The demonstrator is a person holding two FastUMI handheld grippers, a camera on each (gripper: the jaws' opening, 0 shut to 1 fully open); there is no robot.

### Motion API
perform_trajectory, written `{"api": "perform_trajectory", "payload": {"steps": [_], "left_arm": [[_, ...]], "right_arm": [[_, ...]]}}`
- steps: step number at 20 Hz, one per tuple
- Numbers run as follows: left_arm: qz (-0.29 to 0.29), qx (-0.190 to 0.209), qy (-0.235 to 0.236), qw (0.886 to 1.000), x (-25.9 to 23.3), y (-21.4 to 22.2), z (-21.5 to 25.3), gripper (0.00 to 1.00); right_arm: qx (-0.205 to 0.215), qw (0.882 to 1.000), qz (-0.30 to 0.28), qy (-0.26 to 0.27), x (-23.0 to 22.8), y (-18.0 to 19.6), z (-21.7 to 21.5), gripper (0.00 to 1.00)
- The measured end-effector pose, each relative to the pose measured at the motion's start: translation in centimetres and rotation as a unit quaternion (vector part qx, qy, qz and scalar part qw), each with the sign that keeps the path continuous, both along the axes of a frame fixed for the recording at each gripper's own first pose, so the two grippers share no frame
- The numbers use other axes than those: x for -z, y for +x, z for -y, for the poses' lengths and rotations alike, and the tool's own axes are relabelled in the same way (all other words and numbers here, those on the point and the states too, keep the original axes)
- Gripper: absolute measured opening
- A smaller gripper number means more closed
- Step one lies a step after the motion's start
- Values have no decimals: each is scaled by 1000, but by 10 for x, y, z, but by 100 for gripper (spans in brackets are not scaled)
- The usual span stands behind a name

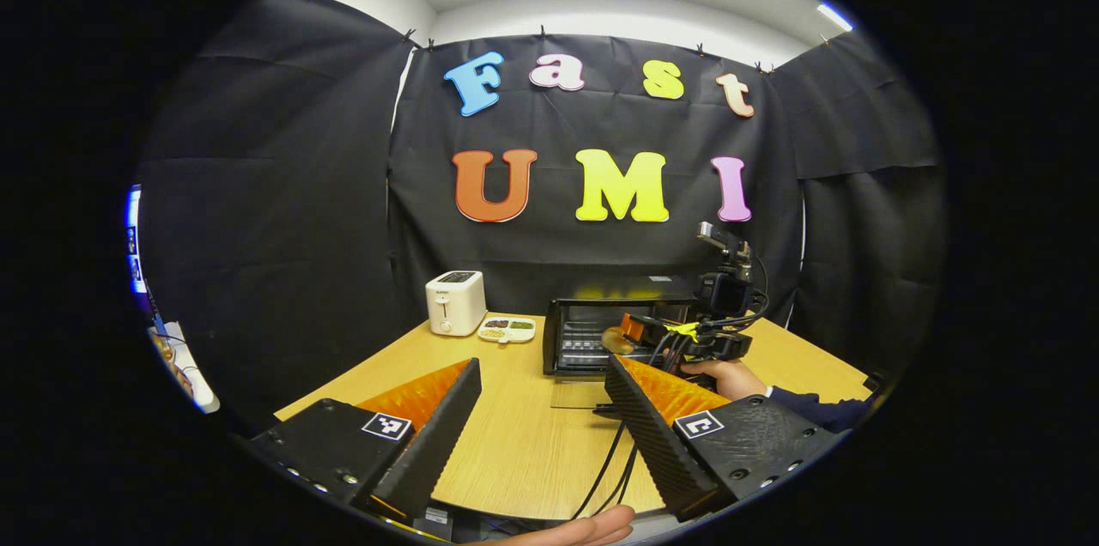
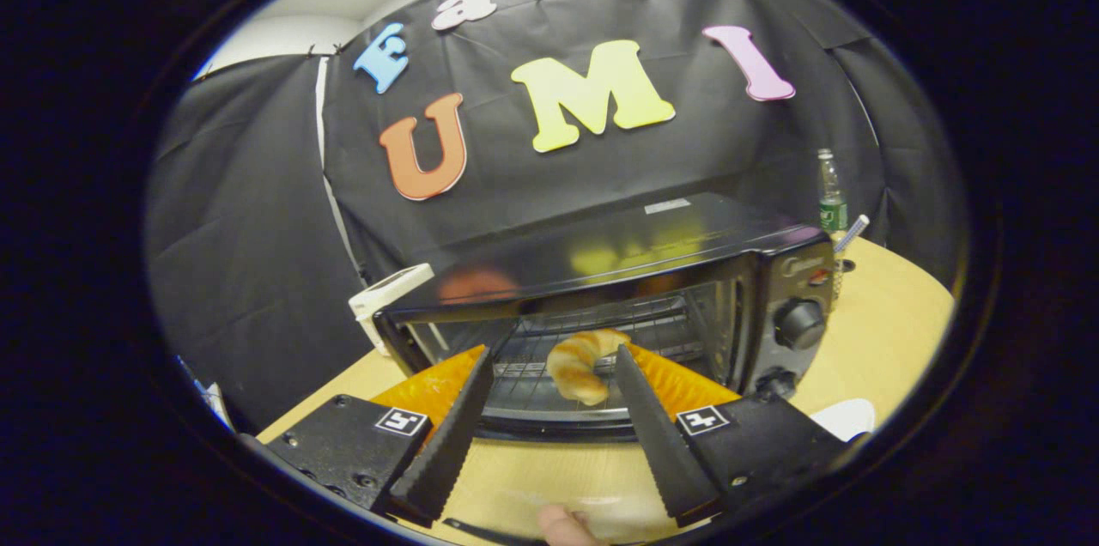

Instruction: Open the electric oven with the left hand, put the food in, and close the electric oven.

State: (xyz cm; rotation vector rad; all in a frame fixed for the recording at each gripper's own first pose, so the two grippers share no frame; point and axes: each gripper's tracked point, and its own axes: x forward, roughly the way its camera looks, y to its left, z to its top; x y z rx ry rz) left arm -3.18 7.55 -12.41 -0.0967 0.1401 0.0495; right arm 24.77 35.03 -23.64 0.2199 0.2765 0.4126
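Right gripper view has the croissant [image 2: 577,366] lying on the rack inside the open oven [image 2: 618,271], right gripper [image 2: 549,409] fingers spread around nothing, so food's delivered; left gripper [image 1: 541,417] waits wide open back over the table [image 1: 524,443], probably free for the door

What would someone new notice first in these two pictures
The black electric oven stands open on the wooden table, with a croissant lying on its wire rack. In the right gripper view the right hand-held gripper is open, the croissant ahead of the gap between its fingers. Left of the oven stand a white toaster and a divided snack tray.
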Motion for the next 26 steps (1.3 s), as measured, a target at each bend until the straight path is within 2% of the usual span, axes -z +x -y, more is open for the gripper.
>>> {"api": "perform_trajectory", "payload": {"steps": [2,4,5,6,7,8,9,10,11,13,16,21,22,23,26], "left_arm": [[2,11,-4,1000,2,5,9,96],[-4,23,-7,1000,7,12,18,95],[-10,27,-11,1000,11,16,23,95],[-15,29,-15,999,17,22,29,95],[-22,37,-18,999,24,28,37,95],[-30,46,-21,998,32,35,46,88],[-39,56,-26,997,40,41,55,94],[-50,66,-32,996,48,48,64,93],[-61,76,-39,994,59,55,74,93],[-83,89,-48,991,78,69,88,93],[-127,108,-66,984,112,86,111,93],[-192,115,-63,973,165,108,135,93],[-212,119,-60,968,178,110,139,93],[-231,122,-55,964,190,110,143,93],[-271,121,-35,954,213,114,150,93]], "right_arm": [[-16,1000,22,9,-21,-31,12,92],[-2,999,41,13,-39,-50,38,92],[1,999,47,14,-48,-61,49,97],[6,998,55,20,-59,-74,60,97],[14,998,61,20,-70,-85,75,92],[26,997,70,19,-79,-94,90,97],[35,996,79,13,-88,-103,104,97],[40,995,93,7,-99,-114,117,96],[42,994,103,-9,-106,-126,130,91],[48,991,125,-17,-125,-150,156,92],[60,988,140,-19,-145,-180,189,92],[84,982,160,-47,-160,-216,242,92],[87,981,165,-46,-161,-221,252,97],[93,981,167,-44,-161,-226,262,92],[100,981,163,-28,-155,-233,284,92]]}}
